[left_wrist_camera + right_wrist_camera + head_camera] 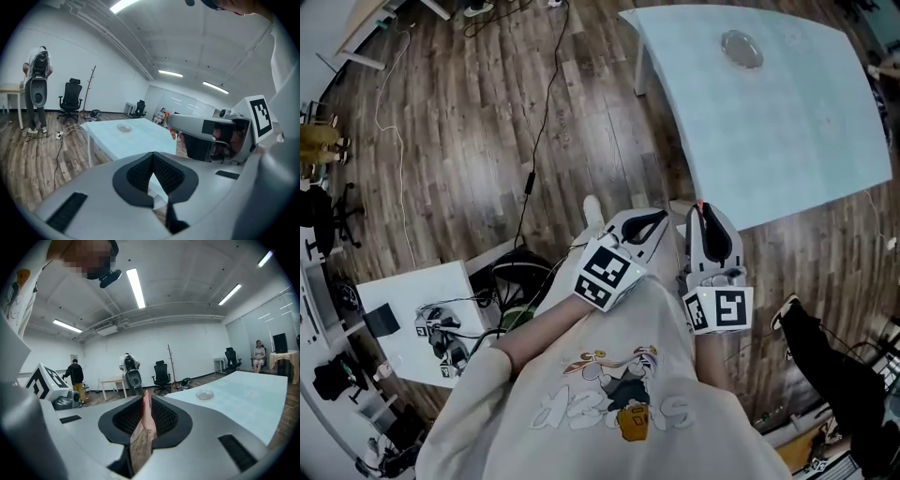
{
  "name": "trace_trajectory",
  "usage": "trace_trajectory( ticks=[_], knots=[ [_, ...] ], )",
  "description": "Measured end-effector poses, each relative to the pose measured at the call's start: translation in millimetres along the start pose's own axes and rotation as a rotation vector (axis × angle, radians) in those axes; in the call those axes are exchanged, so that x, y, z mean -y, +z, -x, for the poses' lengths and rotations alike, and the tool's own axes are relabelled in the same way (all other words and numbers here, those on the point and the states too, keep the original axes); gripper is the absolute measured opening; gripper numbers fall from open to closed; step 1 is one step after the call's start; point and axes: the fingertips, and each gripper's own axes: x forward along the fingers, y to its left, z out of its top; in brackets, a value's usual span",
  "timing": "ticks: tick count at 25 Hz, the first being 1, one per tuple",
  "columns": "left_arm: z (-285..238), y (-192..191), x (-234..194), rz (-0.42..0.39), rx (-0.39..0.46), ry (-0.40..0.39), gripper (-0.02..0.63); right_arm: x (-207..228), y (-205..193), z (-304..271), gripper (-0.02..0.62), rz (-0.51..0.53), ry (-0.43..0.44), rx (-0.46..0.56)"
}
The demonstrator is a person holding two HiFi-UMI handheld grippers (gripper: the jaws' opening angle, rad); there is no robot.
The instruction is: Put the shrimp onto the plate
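Pink shrimp [146, 419] is clamped in the right gripper [146, 402]: jaws closed on its body, thin end poking past the jaw tips. Left gripper [153, 158]: jaw tips together, nothing between them. In the head view both grippers, left gripper [649, 225] and right gripper [704, 217], are held side by side close to the person's shirt [609, 403], over wood floor [487, 122], jaws pointing at the near edge of the pale blue table [778, 131]. Clear glass plate [741, 49] sits toward the table's far side, well apart from the shrimp; nothing shows on it. The plate [205, 394] also shows in the right gripper view. A white side table [412, 309] with gear stands at the person's left.
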Motion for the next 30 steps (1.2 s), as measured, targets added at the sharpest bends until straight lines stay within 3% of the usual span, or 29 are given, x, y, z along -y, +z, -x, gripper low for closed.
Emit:
trace_trajectory(
  ticks=[7,14,23,30],
  knots=[
    [8.8,57.3,-113.8,-0.035,0.035,0.003,0.008,-10.0,16.7,-107.1,0.074,-0.039,-0.062,-0.022],
    [30.2,75.1,-213.8,-0.012,0.055,0.064,0.008,-26.3,16.1,-175.2,0.074,-0.030,-0.099,-0.032],
    [5.2,100.3,-247.0,-0.010,0.057,0.025,0.008,-19.8,14.1,-214.1,0.074,-0.056,-0.108,-0.065],
    [-43.3,121.0,-286.5,-0.028,0.033,0.015,0.008,24.4,17.6,-276.1,0.074,-0.099,-0.118,-0.050]
  ],
)
